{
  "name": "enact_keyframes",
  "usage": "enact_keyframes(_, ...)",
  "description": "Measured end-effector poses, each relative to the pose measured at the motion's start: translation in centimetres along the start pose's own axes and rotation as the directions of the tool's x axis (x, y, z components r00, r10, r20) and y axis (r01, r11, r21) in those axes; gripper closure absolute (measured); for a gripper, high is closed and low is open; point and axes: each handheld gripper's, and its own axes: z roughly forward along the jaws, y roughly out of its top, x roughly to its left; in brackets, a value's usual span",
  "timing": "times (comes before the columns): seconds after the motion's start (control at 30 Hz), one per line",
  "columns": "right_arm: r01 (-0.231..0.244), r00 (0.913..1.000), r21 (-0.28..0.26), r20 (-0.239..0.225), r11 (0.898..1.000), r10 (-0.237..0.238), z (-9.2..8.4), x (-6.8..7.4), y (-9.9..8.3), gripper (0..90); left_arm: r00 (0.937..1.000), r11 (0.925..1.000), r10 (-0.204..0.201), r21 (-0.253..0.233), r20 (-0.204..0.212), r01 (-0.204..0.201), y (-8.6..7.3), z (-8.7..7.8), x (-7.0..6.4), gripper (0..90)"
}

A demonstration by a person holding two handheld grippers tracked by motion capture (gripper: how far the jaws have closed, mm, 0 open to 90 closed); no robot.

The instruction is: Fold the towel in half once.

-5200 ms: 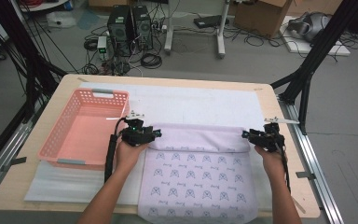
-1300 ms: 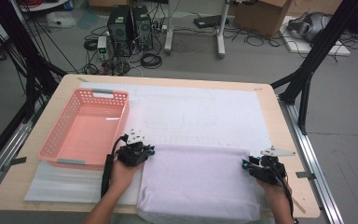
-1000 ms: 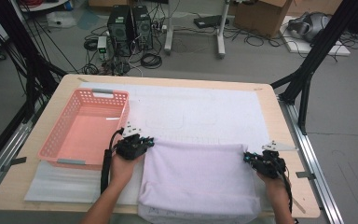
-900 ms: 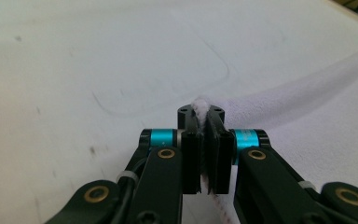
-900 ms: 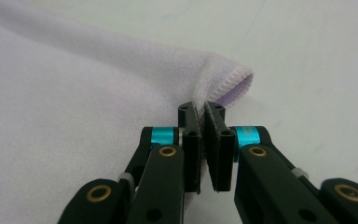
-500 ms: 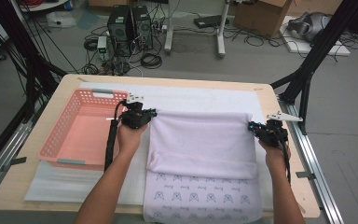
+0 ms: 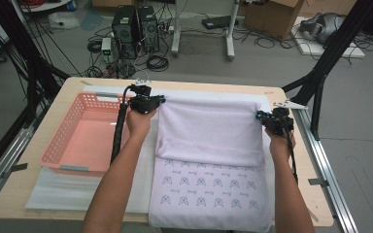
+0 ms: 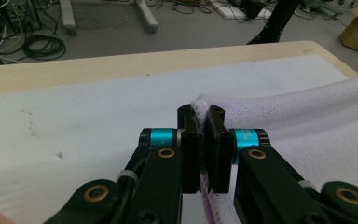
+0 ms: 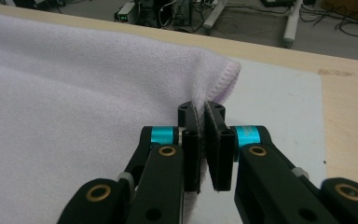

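From the high view, we see the towel (image 7: pixel 209 145) lying just right of the pink basket (image 7: pixel 85 133). Our left gripper (image 7: pixel 156 100) and right gripper (image 7: pixel 261 116) each pinch a far corner of it, lifted over the white mat (image 7: pixel 53 191).

In the left gripper view, the jaws are squeezed tight on the towel's edge (image 8: pixel 204 105).

In the right gripper view, the jaws clamp the other corner (image 9: pixel 200 109).

To fold well, we should keep both hands level and the edge pulled straight, so the corners land evenly.
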Motion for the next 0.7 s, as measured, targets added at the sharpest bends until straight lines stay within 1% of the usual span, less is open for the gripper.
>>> enact_keyframes(0.07, -0.001, 1.0, 0.006, 0.006, 1.0, 0.001, 0.3, 0.1, 0.2, 85.4, 1.0, 0.9999, -0.001, 0.011, 0.007, 0.001, -0.3, 0.1, 0.0, 84.4)
enact_keyframes(0.1, -0.004, 1.0, 0.008, 0.008, 1.0, 0.004, 0.4, 0.2, 0.2, 84.8, 0.9996, 1.0, -0.005, 0.005, 0.027, 0.005, -0.6, 0.1, 0.0, 81.2)
enact_keyframes(0.13, -0.013, 0.9999, 0.01, 0.007, 1.0, 0.013, 0.4, 0.3, 0.2, 81.6, 0.9994, 1.0, -0.01, 0.001, 0.033, 0.01, -0.9, 0.0, -0.1, 73.4)
enact_keyframes(0.17, -0.031, 0.9995, 0.021, 0.009, 0.999, 0.031, 0.4, 0.3, 0.1, 76.4, 0.9993, 0.9999, -0.008, 0.013, 0.037, 0.008, -1.1, -0.1, -0.2, 66.8)
enact_keyframes(0.2, -0.044, 0.999, 0.028, 0.005, 0.999, 0.044, 0.4, 0.3, 0.0, 70.4, 0.9987, 0.9999, -0.001, 0.016, 0.051, 0.001, -1.3, -0.3, -0.3, 63.8)
enact_keyframes(0.27, -0.067, 0.9974, 0.028, -0.024, 0.997, 0.068, 0.0, 0.1, -0.1, 60.7, 0.9972, 1.0, -0.002, 0.001, 0.075, 0.002, -2.1, -0.9, -0.8, 62.4)
enact_keyframes(0.3, -0.077, 0.9961, 0.032, -0.04, 0.997, 0.078, -0.2, 0.1, -0.2, 58.0, 0.9957, 1.0, 0.009, 0.003, 0.092, -0.009, -2.5, -1.2, -1.0, 61.7)
enact_keyframes(0.33, -0.07, 0.996, 0.045, -0.053, 0.996, 0.073, -0.4, 0.2, -0.3, 56.5, 0.9946, 0.9998, 0.019, 0.002, 0.102, -0.02, -2.9, -1.5, -1.3, 60.5)
enact_keyframes(0.37, -0.066, 0.9963, 0.063, -0.051, 0.996, 0.069, -0.5, 0.3, -0.5, 55.0, 0.9932, 0.9996, 0.029, 0.0, 0.113, -0.029, -3.3, -1.8, -1.5, 59.3)
enact_keyframes(0.4, -0.056, 0.9969, 0.072, -0.05, 0.996, 0.06, -0.8, 0.5, -0.8, 54.6, 0.9919, 0.9995, 0.03, 0.009, 0.123, -0.032, -3.6, -2.0, -1.8, 58.1)
enact_keyframes(0.43, -0.055, 0.9966, 0.078, -0.057, 0.995, 0.06, -1.1, 0.6, -1.1, 54.5, 0.9904, 0.9984, 0.04, 0.034, 0.133, -0.045, -3.8, -2.2, -2.0, 55.5)
enact_keyframes(0.47, -0.057, 0.9963, 0.085, -0.06, 0.995, 0.062, -1.4, 0.7, -1.4, 53.7, 0.9884, 0.9981, 0.053, 0.025, 0.142, -0.057, -4.2, -2.5, -2.2, 53.6)
enact_keyframes(0.5, -0.057, 0.996, 0.097, -0.063, 0.994, 0.064, -1.7, 0.7, -1.6, 52.1, 0.9878, 0.9981, 0.059, 0.009, 0.144, -0.061, -4.7, -2.8, -2.5, 54.0)
enact_keyframes(0.53, -0.064, 0.9946, 0.127, -0.073, 0.99, 0.074, -2.0, 0.7, -1.7, 50.1, 0.9867, 0.9979, 0.061, 0.012, 0.15, -0.063, -5.0, -3.1, -2.7, 53.8)
enact_keyframes(0.57, -0.065, 0.9933, 0.136, -0.086, 0.989, 0.077, -2.3, 0.9, -1.8, 51.3, 0.9854, 0.9972, 0.068, 0.02, 0.156, -0.072, -5.4, -3.4, -2.8, 53.1)
enact_keyframes(0.63, -0.037, 0.9944, 0.129, -0.094, 0.991, 0.049, -3.2, 1.3, -2.2, 52.0, 0.9838, 0.9967, 0.071, 0.028, 0.164, -0.077, -6.4, -3.9, -3.1, 52.4)
enact_keyframes(0.7, -0.037, 0.9924, 0.143, -0.111, 0.989, 0.053, -4.0, 1.4, -2.6, 51.9, 0.9811, 0.9951, 0.08, 0.043, 0.176, -0.089, -7.4, -4.3, -3.3, 51.7)
